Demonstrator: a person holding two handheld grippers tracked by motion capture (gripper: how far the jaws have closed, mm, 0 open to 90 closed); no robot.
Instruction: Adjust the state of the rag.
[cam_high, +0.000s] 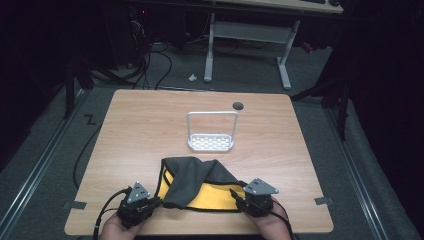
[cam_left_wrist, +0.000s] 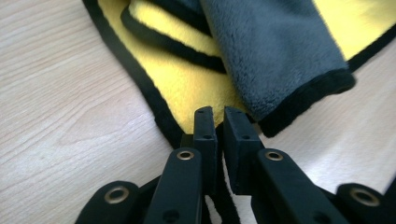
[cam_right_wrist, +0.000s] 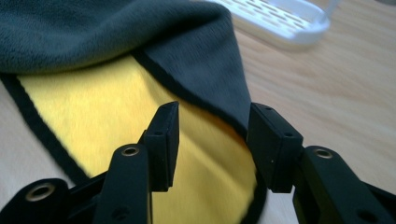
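Two black handheld grippers: left gripper (cam_high: 156, 201) and right gripper (cam_high: 234, 193), each with grey triangular top plate, brass-ringed screw holes, trailing black cable.

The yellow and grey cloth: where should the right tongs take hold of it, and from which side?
Grip the black-piped near right corner of the cloth, coming from the table's near right side. The right tongs stand open over the flat yellow face there, where a single layer lies.

Wood table (cam_high: 145, 135): yellow/grey cloth (cam_high: 200, 187) near edge, white rack (cam_high: 211, 142) mid.
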